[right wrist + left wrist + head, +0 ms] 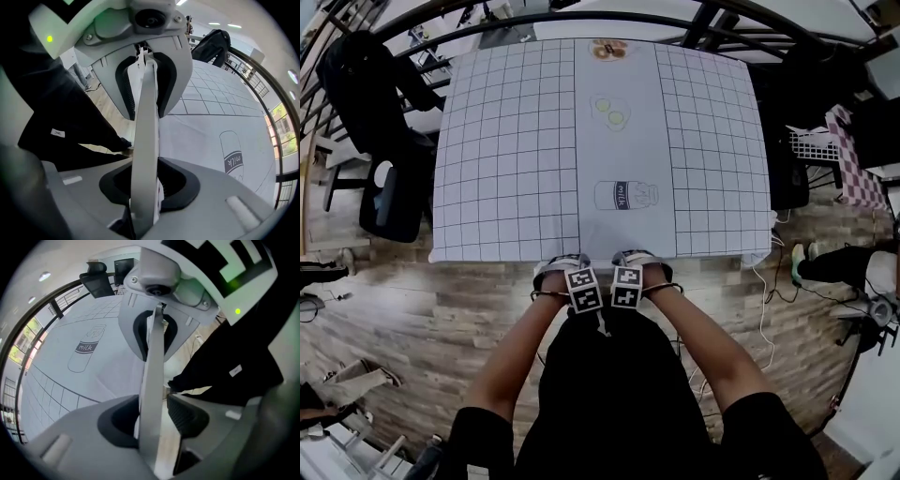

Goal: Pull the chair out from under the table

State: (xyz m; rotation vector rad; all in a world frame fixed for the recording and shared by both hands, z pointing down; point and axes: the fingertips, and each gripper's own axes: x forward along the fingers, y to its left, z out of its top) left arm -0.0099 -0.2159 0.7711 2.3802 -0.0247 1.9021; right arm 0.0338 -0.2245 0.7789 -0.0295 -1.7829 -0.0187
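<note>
The chair is tucked under the table [506, 141], which wears a white checked cloth. Only the thin pale top edge of the chair's back [152, 380] [145, 140] shows, running between the jaws of both grippers. My left gripper [565, 264] [154, 418] and right gripper [636, 260] [147, 185] point steeply down, side by side at the table's near edge. On the left gripper a gap shows between the back's edge and one pad [187, 414]. The right gripper's jaws also straddle the edge with dark gaps on either side. The seat and legs are hidden.
A milk bottle drawing [625, 195] marks the cloth just beyond the grippers. A black office chair [389, 187] stands at the table's left and another dark chair [787, 169] at its right. Cables [764, 309] trail over the wood floor; a dark railing runs behind.
</note>
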